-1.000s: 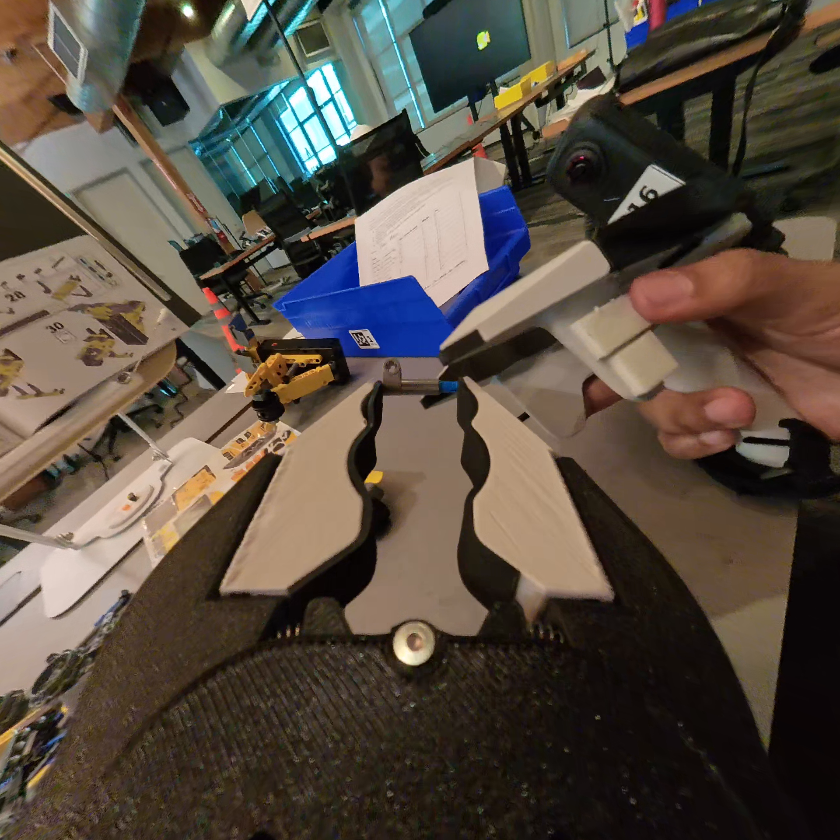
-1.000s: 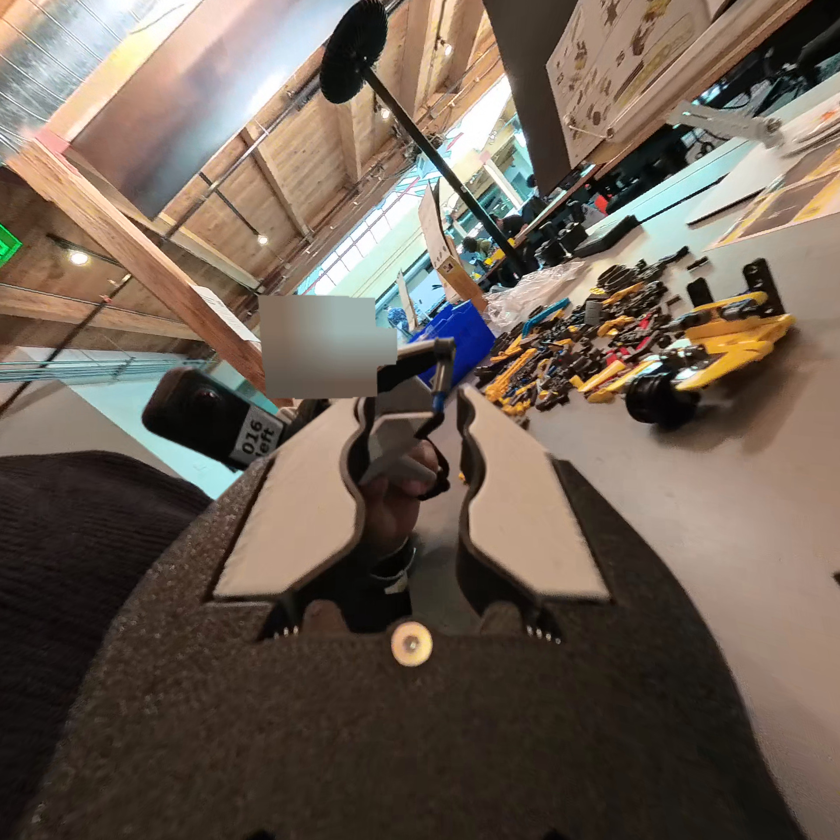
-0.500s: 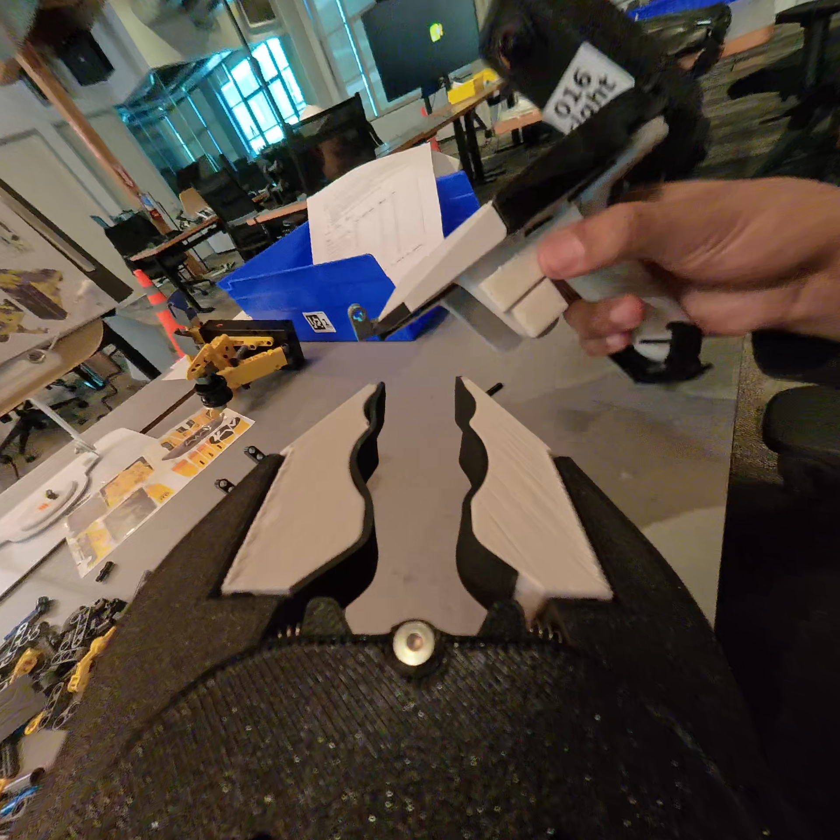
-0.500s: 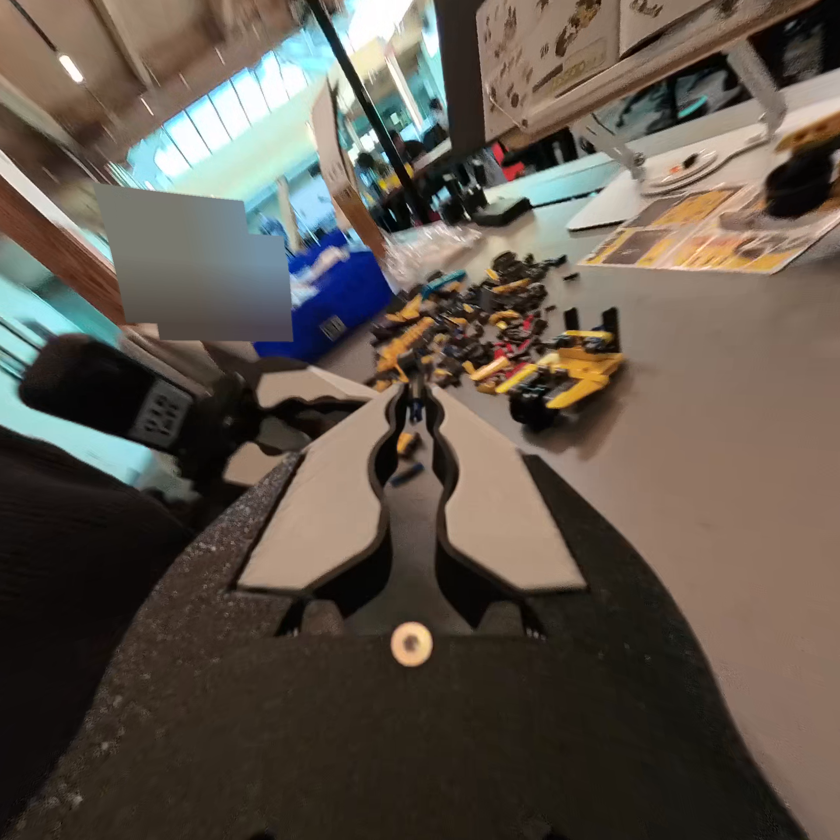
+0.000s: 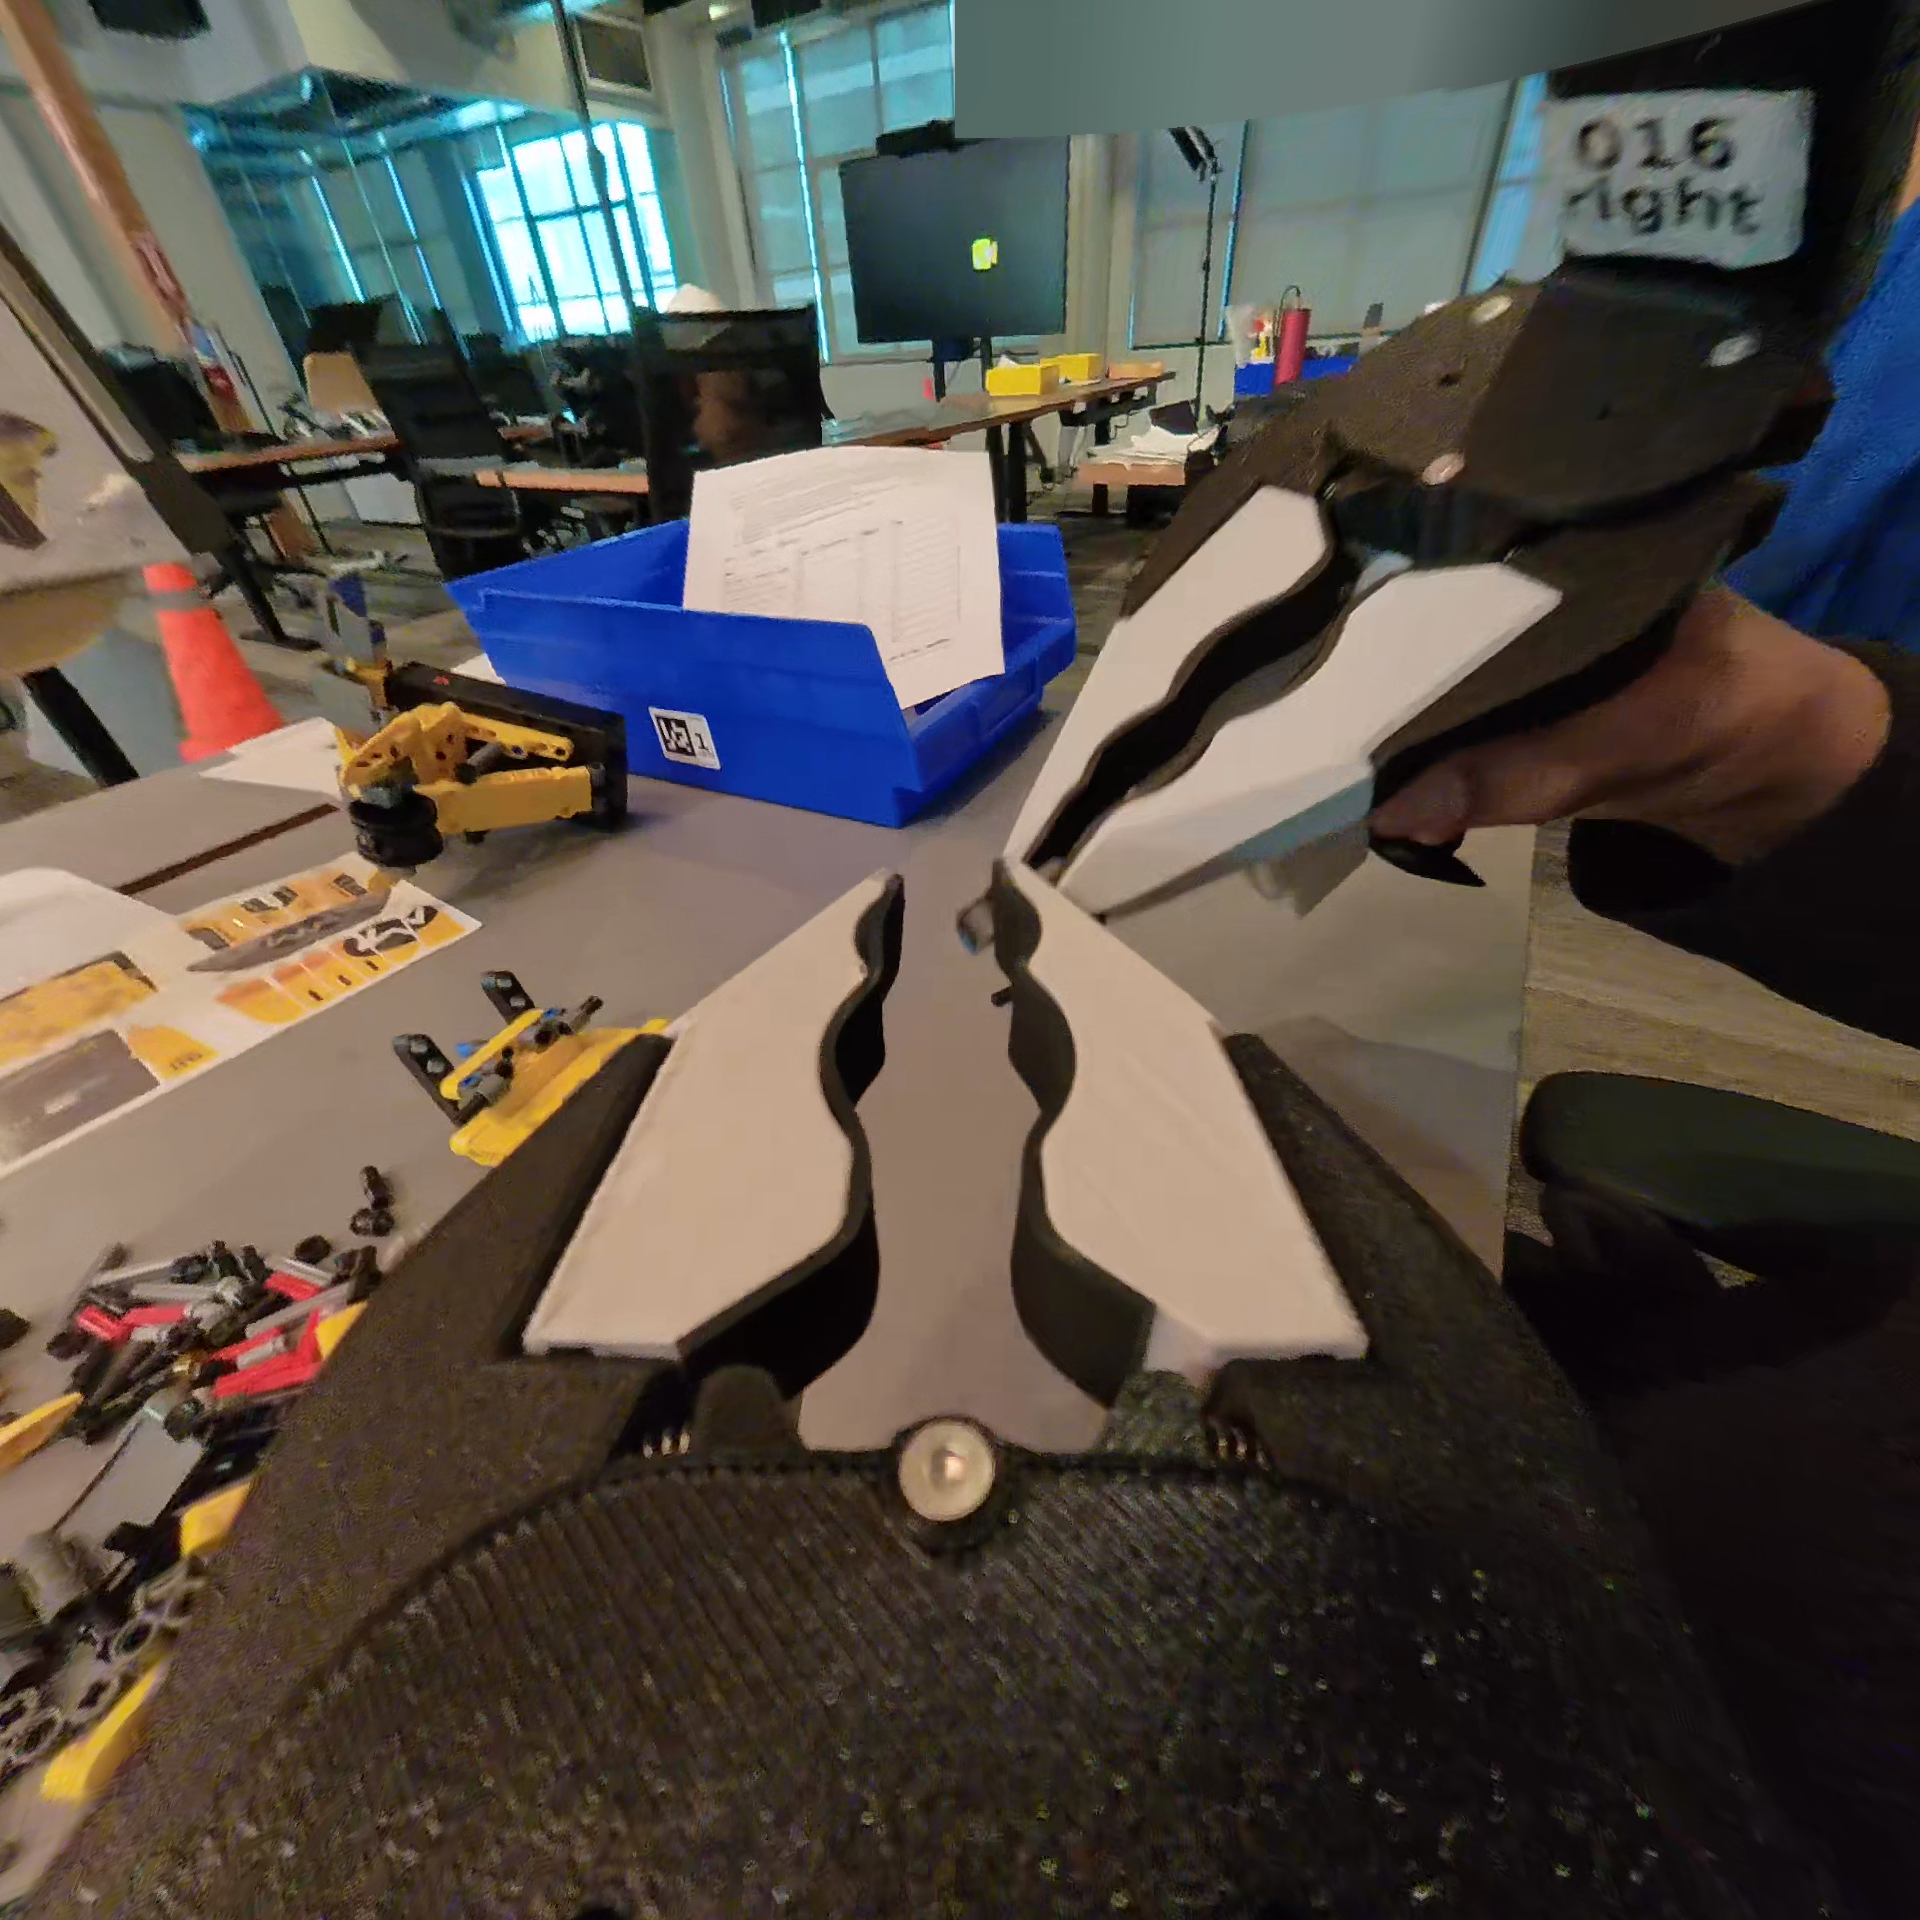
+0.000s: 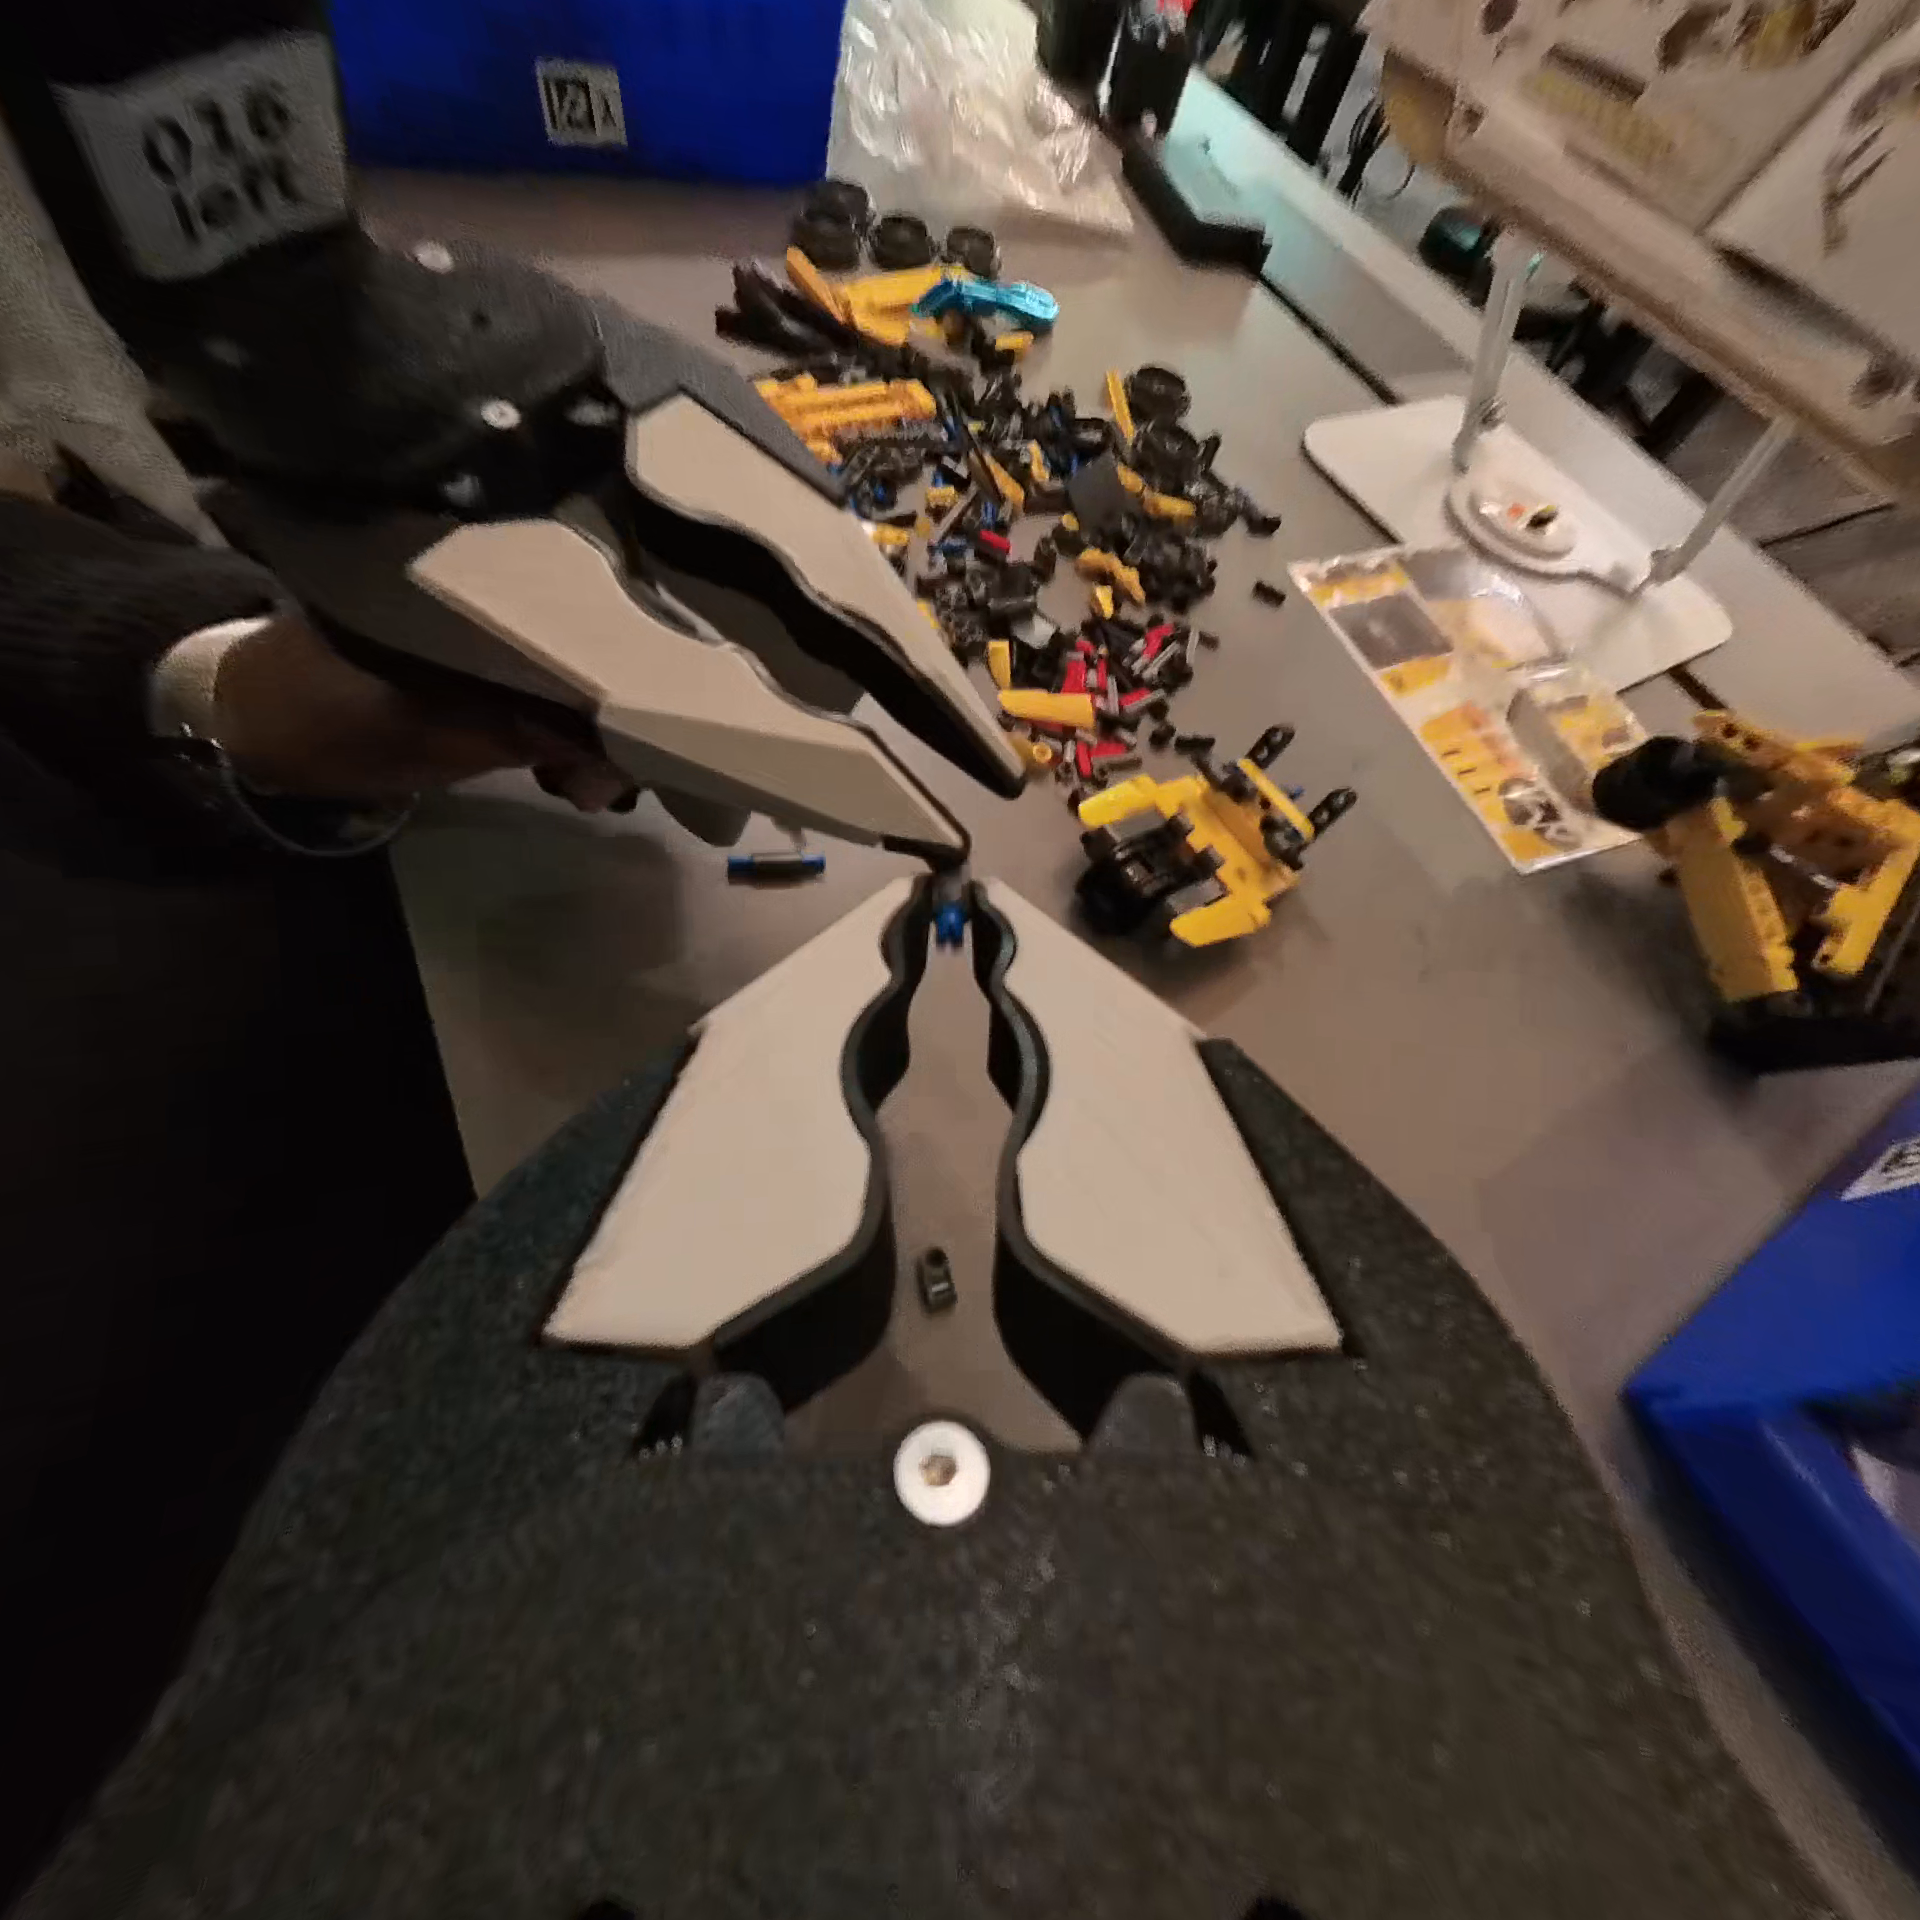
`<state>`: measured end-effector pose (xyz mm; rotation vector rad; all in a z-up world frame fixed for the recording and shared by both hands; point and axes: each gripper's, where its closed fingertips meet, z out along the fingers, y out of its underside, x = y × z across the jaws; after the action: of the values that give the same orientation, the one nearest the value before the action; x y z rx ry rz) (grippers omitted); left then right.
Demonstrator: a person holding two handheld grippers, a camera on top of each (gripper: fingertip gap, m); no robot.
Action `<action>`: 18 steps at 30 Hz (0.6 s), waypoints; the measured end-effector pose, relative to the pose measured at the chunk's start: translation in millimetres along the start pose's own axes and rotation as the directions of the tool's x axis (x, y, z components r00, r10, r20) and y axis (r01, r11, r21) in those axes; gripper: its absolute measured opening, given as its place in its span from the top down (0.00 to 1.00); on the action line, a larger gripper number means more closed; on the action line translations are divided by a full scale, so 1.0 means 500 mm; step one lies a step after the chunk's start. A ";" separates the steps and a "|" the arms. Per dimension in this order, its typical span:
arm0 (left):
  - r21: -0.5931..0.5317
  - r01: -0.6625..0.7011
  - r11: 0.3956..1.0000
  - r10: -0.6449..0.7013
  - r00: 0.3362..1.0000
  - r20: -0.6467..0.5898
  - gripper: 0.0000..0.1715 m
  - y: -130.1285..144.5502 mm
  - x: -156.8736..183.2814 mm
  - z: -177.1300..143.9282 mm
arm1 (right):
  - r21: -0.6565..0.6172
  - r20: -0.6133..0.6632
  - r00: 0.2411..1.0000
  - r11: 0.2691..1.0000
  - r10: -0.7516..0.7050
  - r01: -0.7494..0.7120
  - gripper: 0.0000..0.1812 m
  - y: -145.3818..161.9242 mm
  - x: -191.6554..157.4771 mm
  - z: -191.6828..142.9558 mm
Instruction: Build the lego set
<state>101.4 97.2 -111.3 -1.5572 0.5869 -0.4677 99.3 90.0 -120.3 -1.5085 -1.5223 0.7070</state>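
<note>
My right gripper (image 6: 948, 894) is shut on a small grey and blue pin (image 6: 948, 914) at its fingertips, above the grey table (image 6: 1403, 1091). My left gripper (image 5: 948, 894) is open and empty. Its tips almost touch the pin (image 5: 971, 923), which the right gripper (image 5: 1029, 868) brings in from the upper right. In the right wrist view the left gripper (image 6: 987, 810) comes in from the upper left, with its lower fingertip just above the pin. A small yellow and black assembly (image 6: 1195, 842) lies on the table right of the tips; it also shows in the left wrist view (image 5: 520, 1081).
A pile of loose black, yellow and red parts (image 6: 1039, 499) lies behind. A larger yellow model (image 5: 468, 769) stands by a blue bin (image 5: 769, 696) holding a paper sheet. A sticker sheet (image 5: 208, 966), a loose pin (image 6: 774, 862) and a small black piece (image 6: 937, 1273) lie on the table. The tips of both grippers are at nearly the same place.
Both grippers have swung down towards the table. The right gripper has closed tighter on the pin and brought it to the left gripper's tips. The left gripper stays open.
</note>
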 end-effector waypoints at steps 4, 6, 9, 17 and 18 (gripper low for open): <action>0.003 0.060 0.998 -0.060 0.998 -0.005 0.95 0.001 -0.008 -0.005 | 0.064 -0.010 1.000 0.998 -0.020 0.021 0.96 -0.024 -0.006 -0.014; -0.018 0.062 0.998 -0.062 0.998 -0.004 0.98 0.012 -0.009 -0.003 | 0.113 -0.017 1.000 0.993 -0.018 0.020 0.96 -0.040 -0.008 -0.024; 0.010 0.075 0.997 -0.075 0.997 -0.020 0.96 0.002 -0.003 -0.007 | 0.091 -0.030 1.000 0.996 0.007 -0.005 0.96 -0.027 0.002 -0.027; -0.009 0.120 0.993 -0.120 0.993 -0.020 0.91 0.016 -0.014 -0.004 | -0.132 -0.153 0.968 0.966 0.200 -0.221 0.96 0.134 0.067 -0.008; -0.016 0.116 0.993 -0.117 0.993 -0.019 0.90 0.019 -0.013 -0.002 | -0.145 -0.152 0.961 0.957 0.229 -0.251 0.96 0.149 0.064 -0.005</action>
<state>94.7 100.2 -120.3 -1.6081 0.5171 -0.5685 141.2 129.2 -177.4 -1.8502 -1.3350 0.6158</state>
